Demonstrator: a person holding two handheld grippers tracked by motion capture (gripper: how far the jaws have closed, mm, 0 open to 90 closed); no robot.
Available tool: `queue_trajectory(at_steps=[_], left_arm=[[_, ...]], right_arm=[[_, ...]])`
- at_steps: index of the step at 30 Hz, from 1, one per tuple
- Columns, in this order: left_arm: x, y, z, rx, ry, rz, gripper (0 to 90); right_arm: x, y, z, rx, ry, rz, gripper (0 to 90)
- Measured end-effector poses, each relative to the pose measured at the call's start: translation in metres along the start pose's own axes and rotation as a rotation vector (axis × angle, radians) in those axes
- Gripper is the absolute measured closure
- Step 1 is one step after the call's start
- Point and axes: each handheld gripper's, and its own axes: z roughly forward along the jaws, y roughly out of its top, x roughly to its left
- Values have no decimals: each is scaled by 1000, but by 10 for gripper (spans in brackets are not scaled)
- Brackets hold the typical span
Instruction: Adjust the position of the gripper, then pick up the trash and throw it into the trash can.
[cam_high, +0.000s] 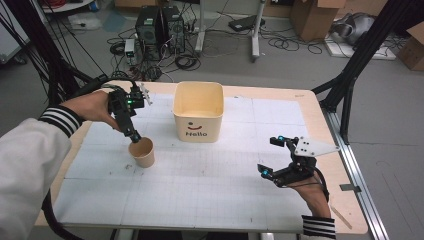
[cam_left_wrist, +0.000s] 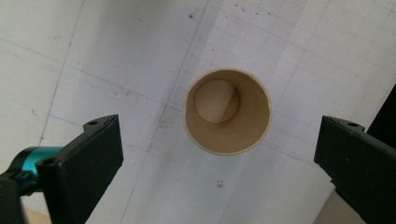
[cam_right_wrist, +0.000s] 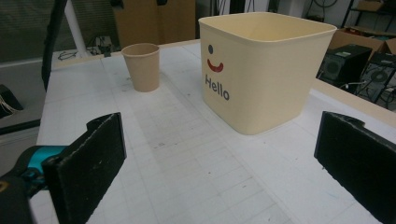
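Table (cam_high: 210, 170) | cup (cam_left_wrist: 227, 111) upright, below, between spread left gripper (cam_left_wrist: 219, 154) fingers

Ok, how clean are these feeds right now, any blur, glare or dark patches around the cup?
High view: soft and low in detail, evenly lit, only a faint shadow beside the tan paper cup. Left gripper view: cup rim sharp, its inside shaded toward the bottom, no glare on the white gridded mat. Right gripper view: near jaws slightly blurred, the cream "Hello" plastic bin crisp.
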Motion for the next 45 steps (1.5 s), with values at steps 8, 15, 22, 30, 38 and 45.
queue_trajectory(at_steps=[8,15,22,30,38,45], left_arm=[[-6,3,3,13,8,35,18],[-5,3,4,12,7,32,18],[-6,3,4,14,1,34,18],[-7,4,6,20,0,50,18],[-10,3,11,13,-1,57,17],[-12,-2,22,-1,4,63,17]], right_arm=[[0,1,-1,-2,2,-1,9],[0,1,-1,-4,0,2,9],[0,1,-2,-5,2,1,9],[0,1,-3,-9,-4,-7,9],[0,1,-4,-9,-3,-2,9],[0,1,-4,-7,-4,-3,9]])
